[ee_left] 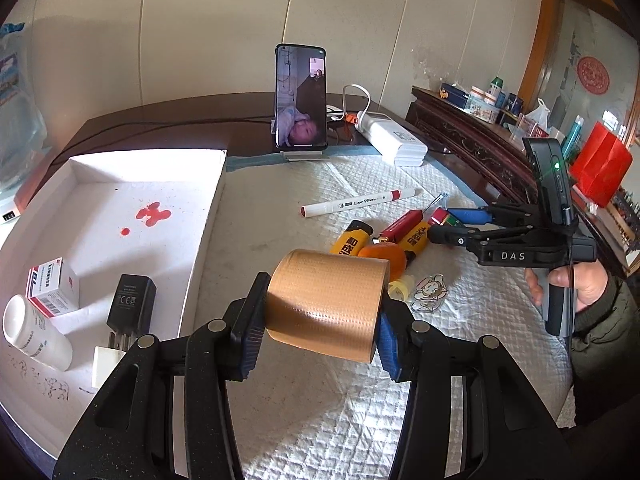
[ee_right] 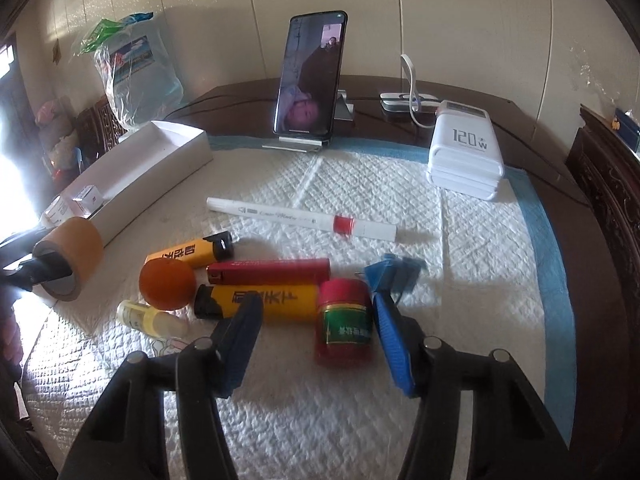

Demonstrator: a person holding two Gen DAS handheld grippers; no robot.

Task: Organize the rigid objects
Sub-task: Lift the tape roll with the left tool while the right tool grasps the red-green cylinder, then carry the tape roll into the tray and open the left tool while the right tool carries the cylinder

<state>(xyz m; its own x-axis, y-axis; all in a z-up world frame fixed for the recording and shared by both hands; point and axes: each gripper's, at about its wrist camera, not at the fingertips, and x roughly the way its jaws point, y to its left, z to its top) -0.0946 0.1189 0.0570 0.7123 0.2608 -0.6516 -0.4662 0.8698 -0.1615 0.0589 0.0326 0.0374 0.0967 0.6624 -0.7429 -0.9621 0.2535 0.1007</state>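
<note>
My left gripper (ee_left: 324,292) is shut on a tan roll of tape (ee_left: 328,300), held above the quilted pad just right of the white box (ee_left: 208,216). My right gripper (ee_right: 316,304) is open, and a small red jar with a green label (ee_right: 345,322) sits on the pad between its fingers. The blue pad is close to the jar and the black finger stands apart from it. Beside the jar lie two yellow lighters (ee_right: 260,300), a red lighter (ee_right: 268,272), an orange (ee_right: 167,285), a small yellow bottle (ee_right: 148,318) and a white marker (ee_right: 300,218).
The white box holds a medicine carton (ee_left: 52,286), a white bottle (ee_left: 36,336) and a black charger (ee_left: 130,308). A phone on a stand (ee_right: 310,76) and a white power bank (ee_right: 464,152) stand at the back. A blue clip (ee_right: 394,274) lies past the jar.
</note>
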